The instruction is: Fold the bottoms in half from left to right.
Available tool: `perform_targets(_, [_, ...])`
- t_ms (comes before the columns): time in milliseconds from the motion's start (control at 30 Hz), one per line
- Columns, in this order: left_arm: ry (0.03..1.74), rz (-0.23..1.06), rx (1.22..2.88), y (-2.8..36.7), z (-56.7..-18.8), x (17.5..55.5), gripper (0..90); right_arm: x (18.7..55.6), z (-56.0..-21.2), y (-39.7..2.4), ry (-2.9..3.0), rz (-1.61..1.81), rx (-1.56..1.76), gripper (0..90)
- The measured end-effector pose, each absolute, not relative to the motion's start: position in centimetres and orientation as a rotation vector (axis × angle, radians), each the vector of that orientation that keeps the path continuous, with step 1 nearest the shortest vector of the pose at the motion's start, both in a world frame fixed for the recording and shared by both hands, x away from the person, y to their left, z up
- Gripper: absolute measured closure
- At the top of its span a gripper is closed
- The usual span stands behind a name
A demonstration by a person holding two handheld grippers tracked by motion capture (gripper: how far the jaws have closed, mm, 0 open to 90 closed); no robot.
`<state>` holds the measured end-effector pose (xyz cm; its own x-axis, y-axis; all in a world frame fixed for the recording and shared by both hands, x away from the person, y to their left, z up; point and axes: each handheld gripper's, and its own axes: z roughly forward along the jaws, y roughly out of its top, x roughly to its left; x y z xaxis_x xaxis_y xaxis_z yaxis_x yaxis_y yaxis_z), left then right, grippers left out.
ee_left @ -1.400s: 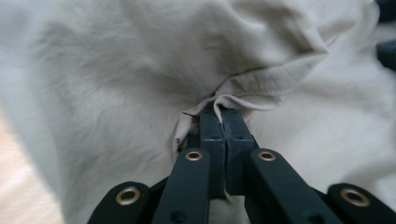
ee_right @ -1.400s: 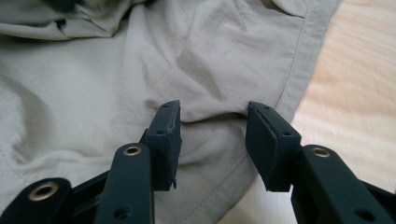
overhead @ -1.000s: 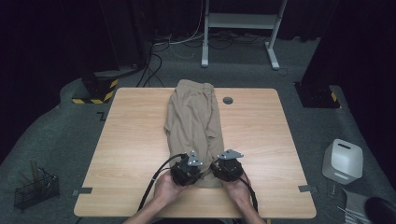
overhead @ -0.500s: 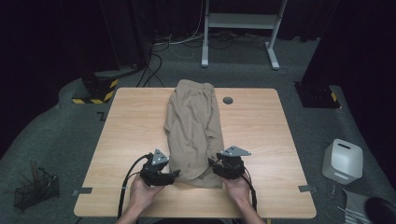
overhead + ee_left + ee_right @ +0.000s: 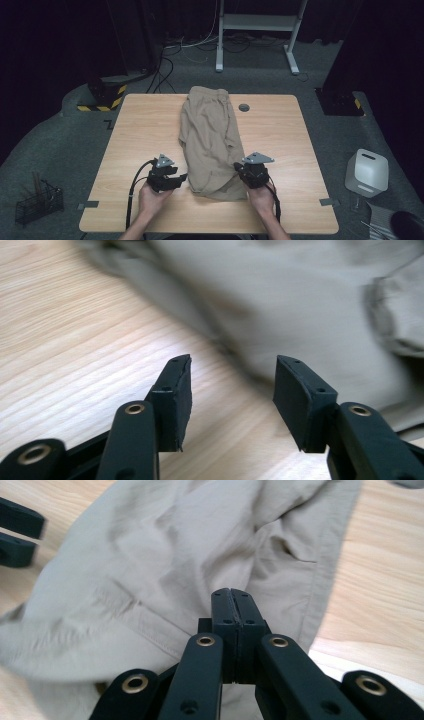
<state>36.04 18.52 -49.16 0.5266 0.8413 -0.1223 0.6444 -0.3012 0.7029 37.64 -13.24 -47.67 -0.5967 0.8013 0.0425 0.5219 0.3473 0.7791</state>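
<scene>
Beige shorts [image 5: 210,140] lie lengthwise on the wooden table [image 5: 140,125], waistband far, hem toward me. My left gripper [image 5: 181,177] rests low at the hem's left edge, pointing at the cloth. In the left gripper view its jaws [image 5: 232,390] stand apart over bare wood, the shorts [image 5: 300,300] just beyond; they have just been closing, with nothing between them. My right gripper [image 5: 237,166] sits at the hem's right side. Its jaws [image 5: 232,594] have just closed and meet pad to pad above the shorts [image 5: 165,555]; I see no cloth pinched. The left gripper's fingertips [image 5: 17,532] show far off.
A dark round grommet [image 5: 244,107] sits in the tabletop right of the waistband. On the floor are a white device [image 5: 367,172] at right, a wire basket [image 5: 37,202] at left, a striped base [image 5: 102,95] and a white desk frame [image 5: 255,22] behind.
The left gripper slid left from the middle of the hem to its left edge and opened. The right gripper stayed at the hem's right side and shut.
</scene>
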Motion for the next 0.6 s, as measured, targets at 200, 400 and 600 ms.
perform_targets(200, [1.235,0.378,2.084,18.0,-49.8,37.2,52.0,38.3,-49.1,-14.0,2.272,1.029,1.243,72.5])
perform_targets(400, [1.212,0.347,2.117,16.0,-50.7,38.7,47.7,36.5,-47.8,-11.9,2.291,1.133,1.092,61.8])
perform_targets(600, [1.186,0.279,2.077,14.7,-51.1,39.2,42.0,37.0,-49.3,-10.1,2.423,1.089,1.055,53.8])
